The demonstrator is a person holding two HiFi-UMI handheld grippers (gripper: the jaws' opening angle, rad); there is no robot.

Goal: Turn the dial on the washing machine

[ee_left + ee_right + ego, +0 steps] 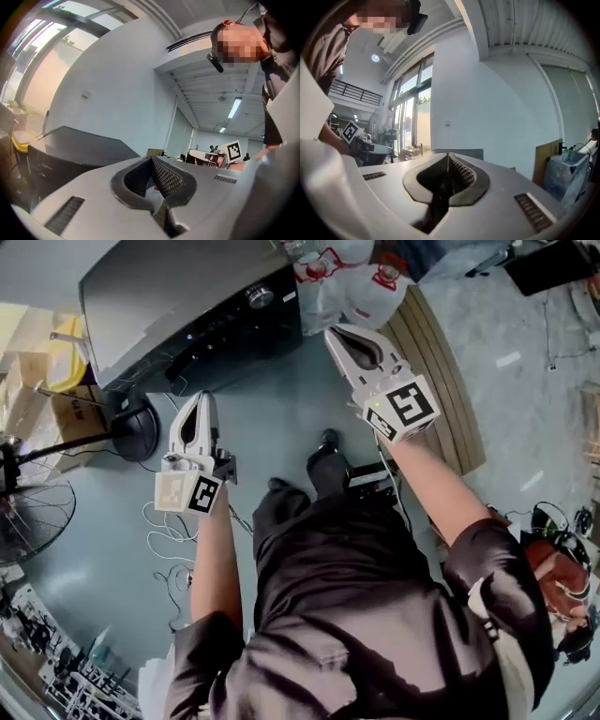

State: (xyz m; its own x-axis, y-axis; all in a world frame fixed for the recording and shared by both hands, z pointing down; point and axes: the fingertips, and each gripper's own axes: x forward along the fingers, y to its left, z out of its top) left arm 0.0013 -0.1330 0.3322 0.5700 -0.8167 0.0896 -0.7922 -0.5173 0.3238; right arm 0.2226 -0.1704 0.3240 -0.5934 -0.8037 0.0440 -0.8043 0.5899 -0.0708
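The dark washing machine (178, 306) stands at the top left of the head view, with a round silver dial (260, 296) at the right end of its control panel. My right gripper (331, 332) is shut and empty, its tips just right of the machine's front corner and below the dial, not touching it. My left gripper (197, 397) is also shut with nothing in it and hangs lower, in front of the machine's left part. In the left gripper view the closed tips (151, 158) point up past the machine's dark body (70, 145). The right gripper view shows closed tips (448, 153) facing a white wall.
White plastic bags (347, 277) lie right of the machine, next to a slatted wooden board (441, 362). A floor fan (28, 512), cardboard boxes (28, 371) and loose white cables (169, 531) are at the left. The person's shoes (323, 442) stand on the grey floor.
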